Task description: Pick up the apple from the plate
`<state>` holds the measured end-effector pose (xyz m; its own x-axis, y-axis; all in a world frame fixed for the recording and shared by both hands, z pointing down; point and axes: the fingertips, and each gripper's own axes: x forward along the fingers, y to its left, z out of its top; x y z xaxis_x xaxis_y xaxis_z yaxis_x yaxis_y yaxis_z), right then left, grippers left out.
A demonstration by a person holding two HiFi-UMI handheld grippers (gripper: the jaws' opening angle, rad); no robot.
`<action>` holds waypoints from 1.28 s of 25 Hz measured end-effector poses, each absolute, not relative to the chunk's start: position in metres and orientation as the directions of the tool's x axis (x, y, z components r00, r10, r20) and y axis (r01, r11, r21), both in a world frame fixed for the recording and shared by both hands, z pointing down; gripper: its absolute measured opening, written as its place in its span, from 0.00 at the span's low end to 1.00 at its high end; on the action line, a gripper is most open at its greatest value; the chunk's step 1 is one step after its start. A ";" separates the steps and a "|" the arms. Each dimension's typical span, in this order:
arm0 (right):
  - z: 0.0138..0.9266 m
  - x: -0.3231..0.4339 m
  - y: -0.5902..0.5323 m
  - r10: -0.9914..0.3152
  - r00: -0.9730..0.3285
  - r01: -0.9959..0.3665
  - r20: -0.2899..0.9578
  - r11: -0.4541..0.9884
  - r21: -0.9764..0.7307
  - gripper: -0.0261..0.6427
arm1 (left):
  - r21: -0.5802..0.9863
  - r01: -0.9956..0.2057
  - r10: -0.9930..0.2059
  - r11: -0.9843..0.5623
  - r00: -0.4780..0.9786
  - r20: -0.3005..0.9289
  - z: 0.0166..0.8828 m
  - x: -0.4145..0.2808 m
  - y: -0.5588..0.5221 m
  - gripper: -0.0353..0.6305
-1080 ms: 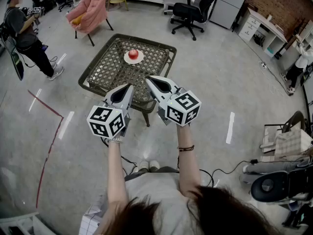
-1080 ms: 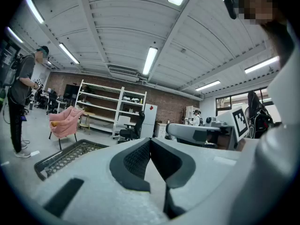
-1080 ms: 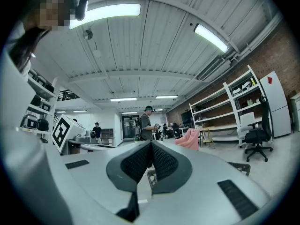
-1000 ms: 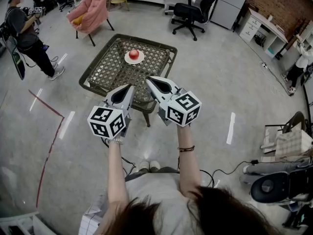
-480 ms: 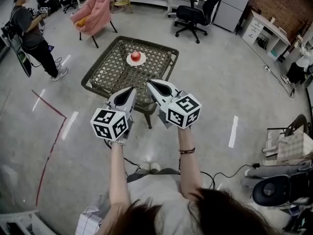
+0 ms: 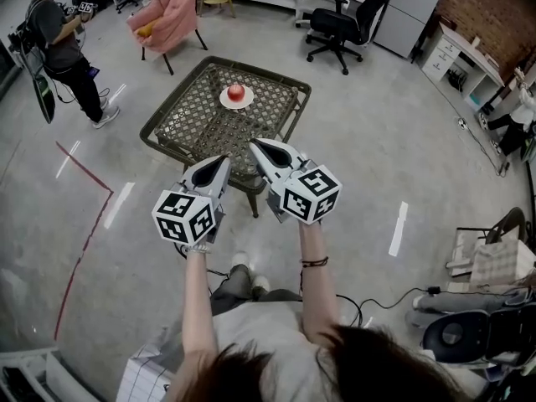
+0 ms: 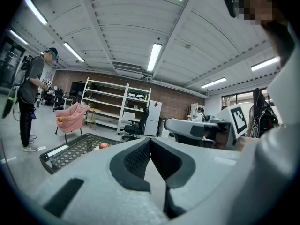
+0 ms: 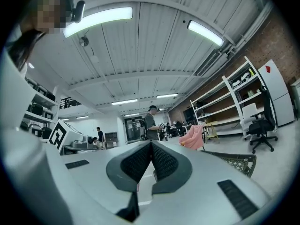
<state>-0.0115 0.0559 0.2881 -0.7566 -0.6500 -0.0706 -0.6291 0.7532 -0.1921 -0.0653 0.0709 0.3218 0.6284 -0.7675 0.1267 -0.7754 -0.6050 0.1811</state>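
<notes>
While left gripper (image 6: 224, 159) and right gripper (image 6: 254, 144) hover, jaws closed, by the table edge (image 6: 167, 146), the apple (image 6: 236, 92) lies beyond.

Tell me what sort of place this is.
Probably an open lab or office workspace: a black office chair, white shelving against a brick wall, and red tape lines on a bare concrete floor.

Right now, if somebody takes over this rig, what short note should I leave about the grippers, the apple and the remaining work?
Left gripper: shut, empty, held short of the woven table.
Right gripper: shut, empty, beside the left one.
Apple: on the white plate, on the table's far part.
Done: nothing yet; apple untouched.
Left to do: step closer, open one gripper, close on the apple, lift it off the plate.
</notes>
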 end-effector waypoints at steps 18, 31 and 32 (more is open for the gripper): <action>0.308 -0.029 -0.017 -0.657 -0.753 -0.635 -0.042 0.742 -0.213 0.05 | 0.191 -0.748 -0.735 -0.635 0.662 0.146 0.339 -0.075 -0.003 0.07; 0.319 -0.046 -0.083 -0.685 -0.729 -0.666 -0.004 0.710 -0.231 0.05 | 0.221 -0.713 -0.697 -0.665 0.699 0.159 0.347 -0.091 -0.071 0.07; 0.320 -0.048 -0.088 -0.686 -0.727 -0.667 -0.001 0.708 -0.232 0.05 | 0.223 -0.713 -0.696 -0.665 0.700 0.160 0.348 -0.093 -0.076 0.07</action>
<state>-0.0484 -0.0877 0.3200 -0.7274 -0.6862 -0.0015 -0.6672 0.7078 -0.2322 -0.0933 -0.0760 0.3477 0.6997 -0.6964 0.1596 -0.7128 -0.6652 0.2225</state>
